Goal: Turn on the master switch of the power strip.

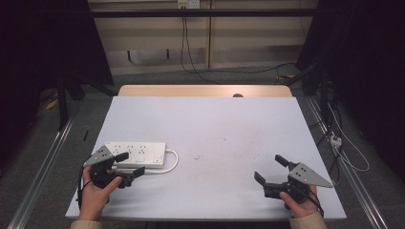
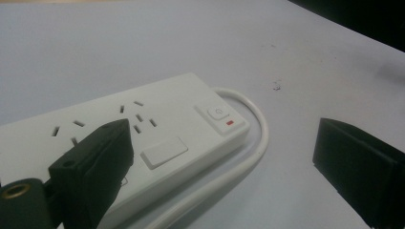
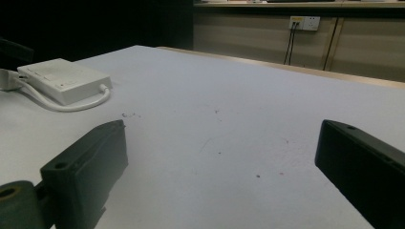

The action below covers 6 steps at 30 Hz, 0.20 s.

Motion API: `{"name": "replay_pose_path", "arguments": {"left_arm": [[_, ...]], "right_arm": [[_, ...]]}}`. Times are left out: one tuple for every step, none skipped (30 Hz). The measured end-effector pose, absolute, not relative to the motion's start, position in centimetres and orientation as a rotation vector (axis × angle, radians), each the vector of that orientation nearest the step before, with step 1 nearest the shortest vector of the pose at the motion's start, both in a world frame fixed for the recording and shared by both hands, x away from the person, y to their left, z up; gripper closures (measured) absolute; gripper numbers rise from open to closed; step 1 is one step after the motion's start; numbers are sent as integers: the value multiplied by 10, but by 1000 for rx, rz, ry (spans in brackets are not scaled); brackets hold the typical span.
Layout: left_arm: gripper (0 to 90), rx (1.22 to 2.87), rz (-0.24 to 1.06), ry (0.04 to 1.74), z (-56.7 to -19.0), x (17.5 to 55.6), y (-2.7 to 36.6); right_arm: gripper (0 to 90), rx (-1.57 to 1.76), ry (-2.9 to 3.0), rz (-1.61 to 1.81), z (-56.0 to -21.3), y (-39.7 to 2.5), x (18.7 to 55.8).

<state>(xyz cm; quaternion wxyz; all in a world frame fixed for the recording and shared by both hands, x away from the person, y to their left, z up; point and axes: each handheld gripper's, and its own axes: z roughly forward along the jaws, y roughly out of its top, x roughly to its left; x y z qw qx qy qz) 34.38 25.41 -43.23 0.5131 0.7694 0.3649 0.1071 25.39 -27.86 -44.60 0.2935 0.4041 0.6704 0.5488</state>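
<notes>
Nearest, at five o'clock on the table (image 1: 210,124), the right gripper (image 1: 271,168) in a hand (image 1: 302,204), jaws spread wide over bare white surface, nothing between them, pointing toward ten o'clock. At seven o'clock, the left gripper (image 1: 130,163) in the other hand (image 1: 95,191), jaws likewise spread and empty; in the left gripper view one jaw hanging over the near part of the strip (image 2: 143,138), contact impossible to tell, the other out over bare table past the cord (image 2: 248,157). Just beyond that gripper, toward nine o'clock, the strip lying flat: a long white block, sockets with dark slots along its top, a blank raised rectangle near one end, then a square push button (image 2: 217,113) with a small red mark beside it. From that end a white cord looping out in a tight bend and running back along the near side of the strip, touching the table. Scattered small dark specks (image 1: 224,155) at mid-table. Farther off, at twelve o'clock, a bare wooden edge (image 1: 205,90) past the white surface, then grey floor, cables and a pale wall with an outlet (image 1: 187,4).
</notes>
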Motion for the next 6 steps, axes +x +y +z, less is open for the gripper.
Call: {"name": "replay_pose_path", "arguments": {"left_arm": [[62,1848,257,879,-432,344,254],[62,1849,259,876,-432,344,254],[62,1848,261,874,-431,344,254],[61,1846,258,872,-431,344,254],[60,1842,255,869,-431,344,254],[58,1840,254,869,-431,344,254]], "right_arm": [[34,1080,1784,1461,-446,-279,254],[34,1080,1785,1459,-446,-279,254],[34,1081,1787,1457,-447,-279,254],[34,1085,1789,1456,-447,-279,255],[34,1086,1790,1454,-447,-279,255],[34,1085,1792,1452,-447,-279,255]]}}
